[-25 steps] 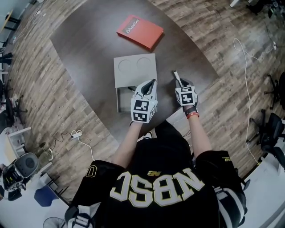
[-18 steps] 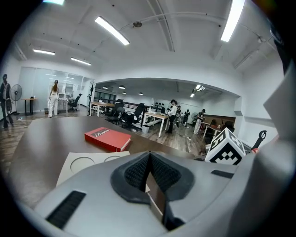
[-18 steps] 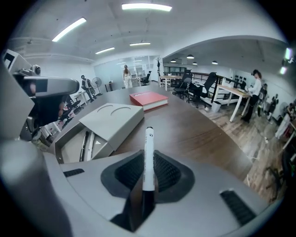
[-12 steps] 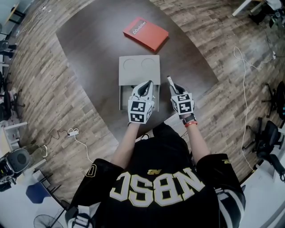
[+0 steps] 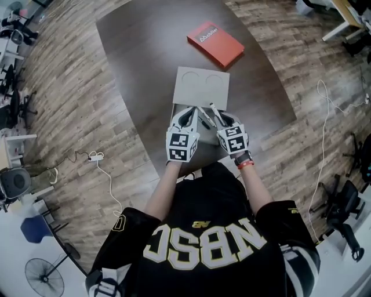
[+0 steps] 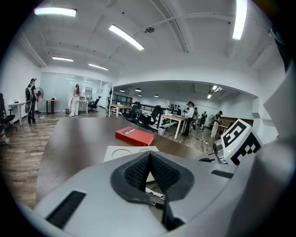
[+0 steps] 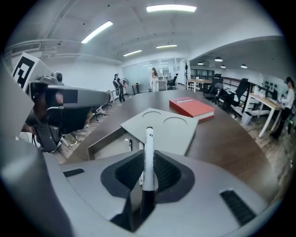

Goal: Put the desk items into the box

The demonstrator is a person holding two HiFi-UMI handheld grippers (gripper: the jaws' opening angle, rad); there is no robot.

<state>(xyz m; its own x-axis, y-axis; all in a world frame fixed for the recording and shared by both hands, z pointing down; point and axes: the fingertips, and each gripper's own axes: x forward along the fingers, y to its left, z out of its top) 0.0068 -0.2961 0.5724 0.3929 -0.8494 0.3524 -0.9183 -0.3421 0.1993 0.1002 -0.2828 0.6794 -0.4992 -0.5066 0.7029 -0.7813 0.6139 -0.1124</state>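
A dark brown desk (image 5: 145, 58) stands on a wood-plank floor (image 5: 69, 104). Far ahead of the right hand-held gripper (image 7: 147, 172) are white walls (image 7: 92, 71), office chairs (image 7: 225, 97) and other tables (image 7: 261, 98), lit by long strip lights (image 7: 171, 8) on the ceiling (image 7: 138, 41).

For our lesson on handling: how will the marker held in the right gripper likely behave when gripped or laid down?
The marker is a slim, straight, round tube, so probably stiff and light. Its smooth barrel might pivot between the pads of the right gripper. Laid on the flat table, it would likely roll.
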